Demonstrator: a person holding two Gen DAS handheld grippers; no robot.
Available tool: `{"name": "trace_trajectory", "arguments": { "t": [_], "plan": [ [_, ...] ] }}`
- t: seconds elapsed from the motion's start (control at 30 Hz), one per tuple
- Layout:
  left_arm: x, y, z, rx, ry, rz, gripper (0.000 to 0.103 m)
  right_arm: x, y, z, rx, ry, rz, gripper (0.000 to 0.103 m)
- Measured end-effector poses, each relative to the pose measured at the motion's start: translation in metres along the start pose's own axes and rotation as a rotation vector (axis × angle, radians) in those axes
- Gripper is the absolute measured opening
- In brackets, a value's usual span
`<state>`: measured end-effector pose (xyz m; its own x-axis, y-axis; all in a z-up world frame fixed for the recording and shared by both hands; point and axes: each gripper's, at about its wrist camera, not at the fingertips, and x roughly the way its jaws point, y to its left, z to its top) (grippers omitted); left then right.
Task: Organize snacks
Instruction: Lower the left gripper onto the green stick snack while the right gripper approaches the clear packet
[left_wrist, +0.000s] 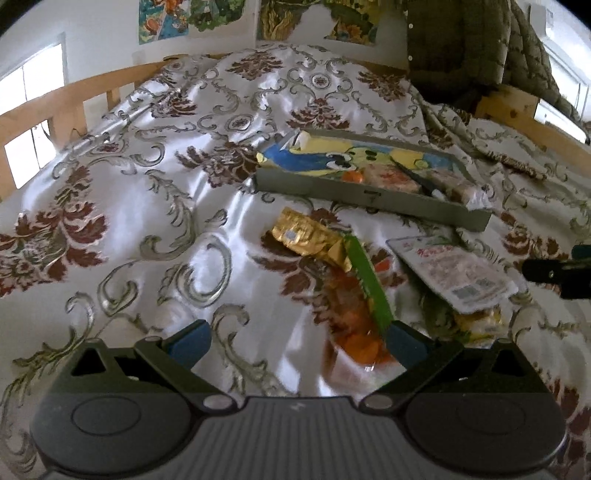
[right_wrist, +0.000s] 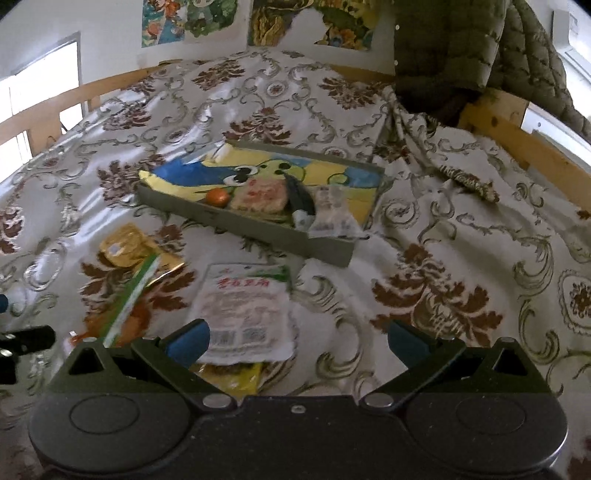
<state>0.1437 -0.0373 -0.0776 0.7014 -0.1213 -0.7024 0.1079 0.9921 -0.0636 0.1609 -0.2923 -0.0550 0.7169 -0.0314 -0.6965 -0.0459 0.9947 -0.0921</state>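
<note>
Orange snack bag (left_wrist: 354, 332) touches open left gripper (left_wrist: 297, 341).

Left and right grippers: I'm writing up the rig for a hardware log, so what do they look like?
The two match. The left gripper and right gripper each have a wide dark grey body with a ribbed centre panel, a round disc shape at either end, and silver pivot pins. Black angular linkages with triangular cut-outs carry the jaws, which end in blue pads. No cables, sleeves or readable markings show.

Bed (right_wrist: 424, 236) under floral satin spread. On it: grey tray (right_wrist: 258, 229), gold packet (right_wrist: 125, 247), green-edged bag (left_wrist: 364, 295), white pouch (right_wrist: 243, 314).
</note>
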Motion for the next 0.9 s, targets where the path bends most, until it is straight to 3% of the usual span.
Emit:
{"name": "trace_trajectory", "arguments": {
  "t": [0.27,0.6,0.9],
  "plan": [
    [0.020,-0.002,0.017,-0.008,-0.032,-0.026,0.103,0.008,-0.001,0.001,-0.009,-0.019,-0.004,0.102],
    [0.048,-0.010,0.030,0.065,-0.062,-0.063,0.103,0.018,0.012,0.003,-0.142,-0.075,-0.004,0.102],
    [0.059,-0.005,0.031,0.024,-0.030,-0.094,0.103,0.036,0.013,0.005,-0.176,-0.056,-0.002,0.102]
  ]
}}
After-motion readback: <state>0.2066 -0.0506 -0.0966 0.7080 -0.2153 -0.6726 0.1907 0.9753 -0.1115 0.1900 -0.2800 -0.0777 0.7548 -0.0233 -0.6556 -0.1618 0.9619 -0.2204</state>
